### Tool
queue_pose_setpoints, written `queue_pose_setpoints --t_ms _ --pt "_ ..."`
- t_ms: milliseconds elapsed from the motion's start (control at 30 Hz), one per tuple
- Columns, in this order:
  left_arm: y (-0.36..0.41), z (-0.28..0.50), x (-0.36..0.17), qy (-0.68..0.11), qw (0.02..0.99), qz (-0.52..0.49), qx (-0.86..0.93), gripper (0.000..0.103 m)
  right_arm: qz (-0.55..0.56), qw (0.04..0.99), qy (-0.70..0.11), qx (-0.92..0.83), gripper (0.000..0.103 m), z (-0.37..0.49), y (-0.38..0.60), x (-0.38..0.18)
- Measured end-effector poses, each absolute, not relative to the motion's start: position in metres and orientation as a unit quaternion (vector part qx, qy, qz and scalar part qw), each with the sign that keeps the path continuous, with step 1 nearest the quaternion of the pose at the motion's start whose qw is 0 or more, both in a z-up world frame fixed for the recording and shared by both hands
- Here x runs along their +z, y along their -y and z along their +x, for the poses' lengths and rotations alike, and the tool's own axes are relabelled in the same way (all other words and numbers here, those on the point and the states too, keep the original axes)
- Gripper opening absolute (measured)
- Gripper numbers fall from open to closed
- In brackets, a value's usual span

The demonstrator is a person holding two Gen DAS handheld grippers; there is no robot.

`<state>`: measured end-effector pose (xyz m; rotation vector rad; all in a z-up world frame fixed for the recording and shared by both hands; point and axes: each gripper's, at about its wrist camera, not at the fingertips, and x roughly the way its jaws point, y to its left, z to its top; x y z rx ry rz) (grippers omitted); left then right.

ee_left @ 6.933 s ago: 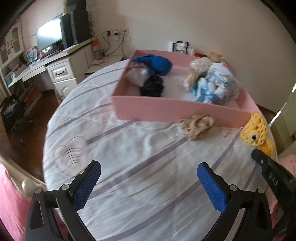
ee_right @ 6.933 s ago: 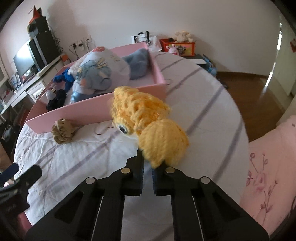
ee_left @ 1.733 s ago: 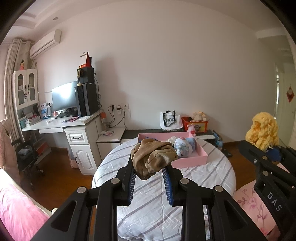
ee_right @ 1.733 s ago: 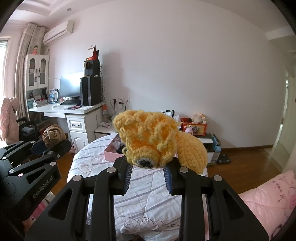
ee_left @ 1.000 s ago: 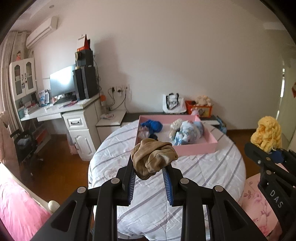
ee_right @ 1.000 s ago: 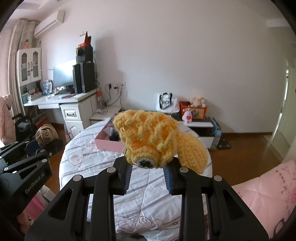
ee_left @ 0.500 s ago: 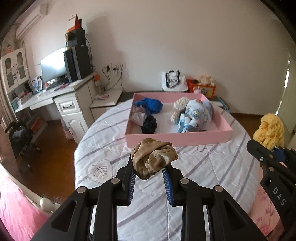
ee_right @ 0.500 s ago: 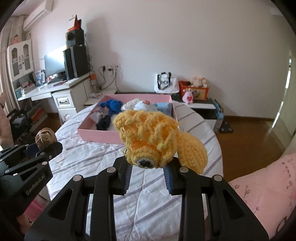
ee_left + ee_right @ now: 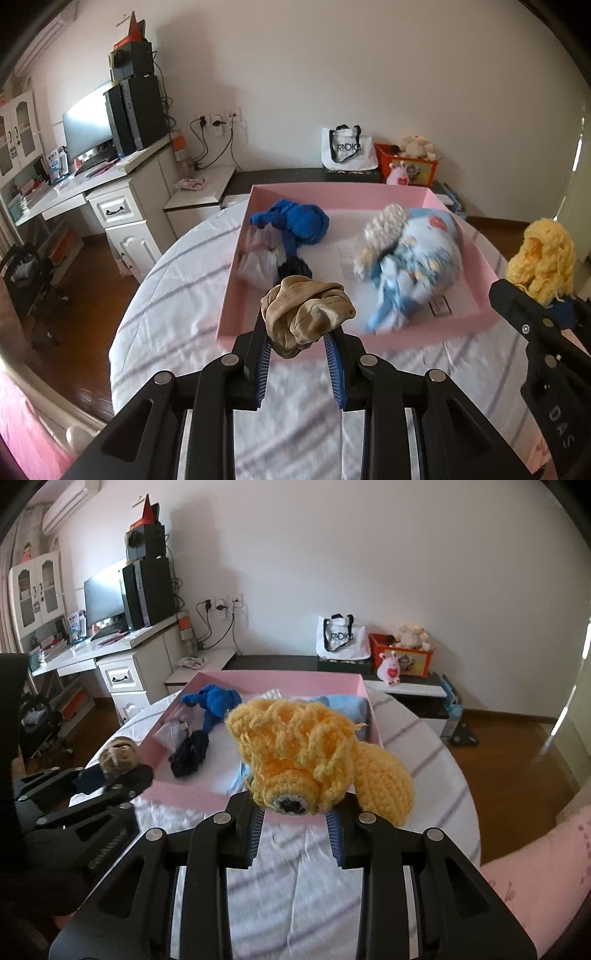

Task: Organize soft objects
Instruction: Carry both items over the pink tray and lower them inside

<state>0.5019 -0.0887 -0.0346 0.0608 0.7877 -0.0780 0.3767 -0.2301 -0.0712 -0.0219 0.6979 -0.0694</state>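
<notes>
Gripping a crumpled tan cloth point(image 9: 306, 314), the left claw point(image 9: 298, 354) is clenched on it above the striped surface point(image 9: 177, 295), just short of the near wall of the pink tray point(image 9: 236, 295). The right claw point(image 9: 295, 830) is clenched on a yellow crocheted toy point(image 9: 306, 760), also held near the tray's front edge. Inside the tray lie a blue knitted item point(image 9: 295, 221), a dark pompom point(image 9: 190, 753), a clear bag point(image 9: 256, 264) and a pale blue doll point(image 9: 413, 262).
</notes>
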Motion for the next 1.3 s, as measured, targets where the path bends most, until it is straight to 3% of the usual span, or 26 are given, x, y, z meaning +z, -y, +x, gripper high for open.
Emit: queue_pose_setpoints --t_ms 400,800,867,933,1067,1133,1300 --pt "0.067 0.586 -0.072 -0.406 0.911 0.007 -0.078 0.027 -0.034 0.93 -0.366 0.022 0.028 0.458 0.203 -0.08" --pt "0.06 0.598 -0.086 -0.413 0.906 0.008 -0.089 0.029 -0.032 0.929 -0.368 0.033 0.034 0.474 0.196 -0.092" --pt "0.059 0.597 -0.084 -0.411 0.907 0.007 -0.088 0.035 -0.027 0.929 -0.368 0.033 0.035 0.476 0.199 -0.092" --pt "0.059 0.596 -0.084 -0.41 0.908 0.007 -0.086 0.051 -0.024 0.929 -0.368 0.033 0.038 0.476 0.2 -0.092" --pt "0.061 0.591 -0.082 -0.404 0.911 0.01 -0.084 0.065 -0.024 0.931 -0.362 0.037 0.062 0.474 0.202 -0.09" --pt "0.061 0.59 -0.081 -0.403 0.911 0.01 -0.083 0.075 -0.026 0.933 -0.358 0.032 0.067 0.473 0.202 -0.089" --pt "0.057 0.588 -0.079 -0.401 0.913 0.005 -0.073 0.084 -0.015 0.934 -0.357 0.025 0.075 0.47 0.208 -0.088"
